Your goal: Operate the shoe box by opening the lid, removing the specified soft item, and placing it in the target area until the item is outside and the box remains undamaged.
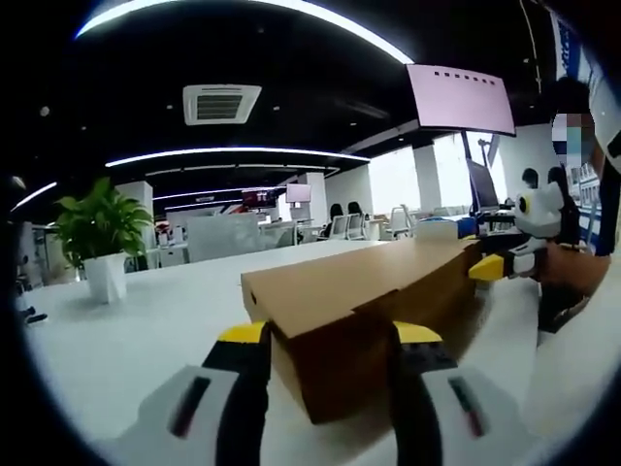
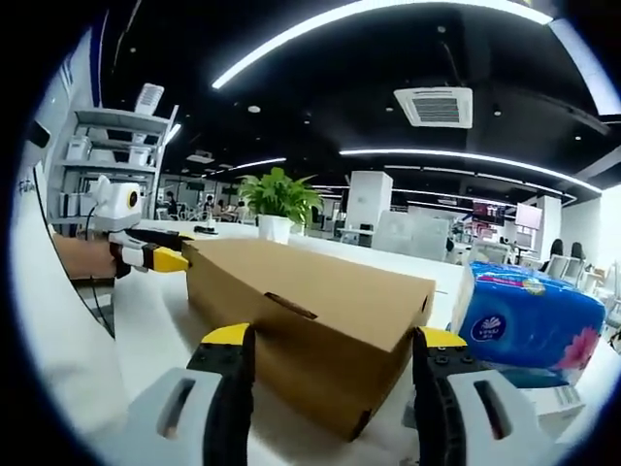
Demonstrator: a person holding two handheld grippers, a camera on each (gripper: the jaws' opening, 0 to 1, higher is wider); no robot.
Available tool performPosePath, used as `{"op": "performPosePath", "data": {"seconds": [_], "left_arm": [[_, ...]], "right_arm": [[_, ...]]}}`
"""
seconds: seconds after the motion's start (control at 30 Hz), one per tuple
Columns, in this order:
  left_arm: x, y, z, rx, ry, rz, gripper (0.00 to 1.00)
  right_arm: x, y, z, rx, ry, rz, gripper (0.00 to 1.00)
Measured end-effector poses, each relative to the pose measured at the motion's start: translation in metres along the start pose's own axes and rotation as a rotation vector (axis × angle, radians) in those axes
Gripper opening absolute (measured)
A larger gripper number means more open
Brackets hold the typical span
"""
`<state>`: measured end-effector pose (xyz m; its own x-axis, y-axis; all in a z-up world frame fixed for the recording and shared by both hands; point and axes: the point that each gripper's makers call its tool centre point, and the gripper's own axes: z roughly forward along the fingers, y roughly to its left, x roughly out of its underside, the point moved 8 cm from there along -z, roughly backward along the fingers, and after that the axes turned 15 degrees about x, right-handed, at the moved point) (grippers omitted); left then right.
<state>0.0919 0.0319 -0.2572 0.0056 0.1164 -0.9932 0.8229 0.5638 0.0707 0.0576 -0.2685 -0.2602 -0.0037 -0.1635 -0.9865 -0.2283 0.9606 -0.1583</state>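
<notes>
The closed brown cardboard shoe box (image 1: pixel 359 311) sits on the white desk (image 1: pixel 136 311); the left tool (image 1: pixel 330 335) straddles one end, jaws spread at its sides; the right tool (image 2: pixel 335 340) brackets the opposite end likewise, unclenched. A blue plastic tissue pack (image 2: pixel 524 325) lies just beside the box; a green potted plant (image 2: pixel 279 202) stands beyond.

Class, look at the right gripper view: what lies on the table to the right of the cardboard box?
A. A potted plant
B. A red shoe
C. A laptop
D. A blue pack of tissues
D: a blue pack of tissues lies just right of the closed cardboard box on the white table.
</notes>
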Motion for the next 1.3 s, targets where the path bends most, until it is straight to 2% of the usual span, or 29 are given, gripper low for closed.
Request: {"op": "performPosePath", "data": {"seconds": [0.17,0.3,0.33,0.4,0.47,0.57,0.63,0.7,0.77,1.3], "left_arm": [[0.001,-0.004,-0.002,-0.007,0.0,0.014,0.49],[0.004,-0.006,-0.002,-0.02,-0.023,0.014,0.48],[0.004,-0.006,-0.002,-0.021,-0.014,0.042,0.48],[0.002,-0.006,-0.004,-0.02,-0.012,0.036,0.47],[-0.006,-0.007,-0.011,-0.034,-0.061,0.06,0.5],[-0.009,-0.002,-0.012,-0.035,-0.04,0.057,0.5],[-0.009,0.001,-0.011,-0.032,-0.049,0.003,0.5],[-0.007,0.003,-0.01,-0.034,-0.043,-0.014,0.49],[-0.005,0.002,-0.008,-0.018,-0.029,-0.02,0.48],[-0.003,0.0,-0.004,0.0,-0.011,0.007,0.51]], "right_arm": [[0.002,-0.002,0.001,-0.009,-0.004,-0.013,0.68],[0.002,-0.004,0.0,-0.005,0.004,-0.029,0.67],[0.0,-0.004,0.0,0.018,-0.015,-0.061,0.67],[-0.004,-0.004,-0.002,0.036,-0.07,-0.088,0.67],[-0.007,-0.001,-0.007,0.005,-0.076,-0.072,0.69],[-0.008,-0.005,-0.007,0.004,-0.077,-0.056,0.66],[-0.008,-0.007,-0.007,-0.001,-0.075,-0.013,0.64],[-0.009,-0.008,-0.009,0.015,-0.077,-0.014,0.59],[-0.008,-0.007,-0.009,0.015,-0.078,-0.016,0.59],[-0.007,0.0,-0.009,0.028,-0.1,-0.042,0.59]]}}
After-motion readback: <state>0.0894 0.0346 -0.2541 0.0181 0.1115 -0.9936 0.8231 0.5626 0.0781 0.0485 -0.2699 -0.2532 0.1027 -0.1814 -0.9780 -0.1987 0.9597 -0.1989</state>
